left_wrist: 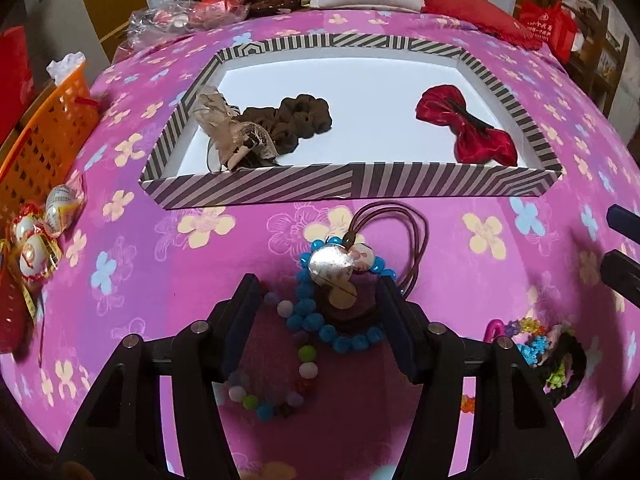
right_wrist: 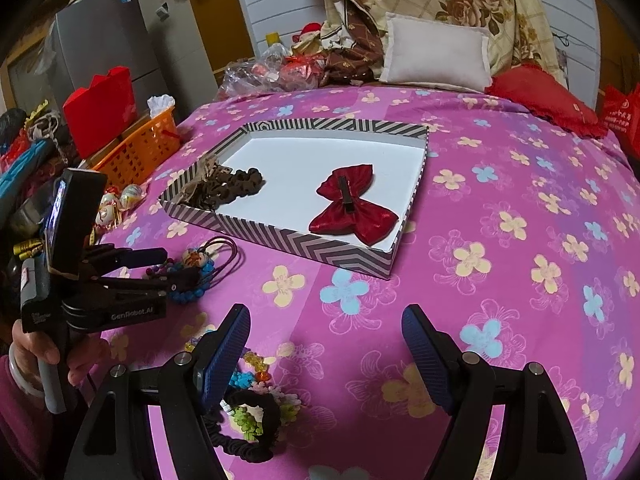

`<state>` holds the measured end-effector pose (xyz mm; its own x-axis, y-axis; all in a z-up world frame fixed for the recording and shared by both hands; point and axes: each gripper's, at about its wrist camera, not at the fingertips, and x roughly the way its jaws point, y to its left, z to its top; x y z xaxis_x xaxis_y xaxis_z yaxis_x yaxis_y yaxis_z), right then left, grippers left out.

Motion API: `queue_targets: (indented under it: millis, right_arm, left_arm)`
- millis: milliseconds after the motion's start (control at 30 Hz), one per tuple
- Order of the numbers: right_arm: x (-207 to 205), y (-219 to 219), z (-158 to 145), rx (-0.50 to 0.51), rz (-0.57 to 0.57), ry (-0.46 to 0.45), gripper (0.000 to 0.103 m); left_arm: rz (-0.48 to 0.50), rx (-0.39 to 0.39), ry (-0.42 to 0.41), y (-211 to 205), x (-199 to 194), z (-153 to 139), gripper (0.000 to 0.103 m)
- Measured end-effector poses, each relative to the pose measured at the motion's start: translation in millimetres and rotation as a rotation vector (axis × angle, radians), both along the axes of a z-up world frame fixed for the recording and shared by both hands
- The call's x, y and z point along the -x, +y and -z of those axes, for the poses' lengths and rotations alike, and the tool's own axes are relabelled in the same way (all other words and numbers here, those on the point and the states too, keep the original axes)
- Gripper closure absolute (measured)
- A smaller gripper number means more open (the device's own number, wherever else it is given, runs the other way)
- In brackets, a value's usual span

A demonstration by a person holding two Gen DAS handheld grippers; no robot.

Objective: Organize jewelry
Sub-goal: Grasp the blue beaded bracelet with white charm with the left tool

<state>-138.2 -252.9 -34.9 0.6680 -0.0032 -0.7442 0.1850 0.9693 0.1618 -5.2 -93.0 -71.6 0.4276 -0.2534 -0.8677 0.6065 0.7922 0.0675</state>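
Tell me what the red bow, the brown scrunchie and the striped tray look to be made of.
Red bow: satin-like fabric, judging by its glossy sheen and folds. Brown scrunchie: matte, soft gathered cloth, possibly velvet. Striped tray: likely printed cardboard, with thin flat walls and a plain white inside.

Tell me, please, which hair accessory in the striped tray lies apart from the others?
The red bow: it lies alone at the tray's right side, while the brown scrunchie and beige piece touch at the left.
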Motion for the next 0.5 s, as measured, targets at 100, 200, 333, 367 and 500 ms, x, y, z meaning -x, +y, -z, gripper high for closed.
queue_targets:
  millis: [100,200,333,367,500]
  right_arm:
    - [-1.4,0.4,2.9,-0.002,-0.002,0.01,0.027]
    - [-2.8,1.3,4.8,-0.001,-0.005,0.016,0.027]
    - [-3.1,2.0,6.8,0.001,-0.008,0.021,0.027]
    - [-3.1,2.2,7.4,0.003,-0.009,0.023,0.027]
    - [-4.0,3.0,8.2,0.005,-0.011,0.028,0.027]
  left_arm:
    - [0.01,-0.012,-0.004,-2.4,-3.3,1.0,0.054]
    - [0.023,-0.019,-0.013,-3.6,-4.1,2.7,0.06]
    - [0.024,0.007,0.018,-3.9,-6.3,5.0,0.076]
    - [0.014,0.016,0.025,-2.9,-7.9,4.9,0.083]
    - [-0.007,0.065,0.048,2.9,-10.1,1.2,0.087]
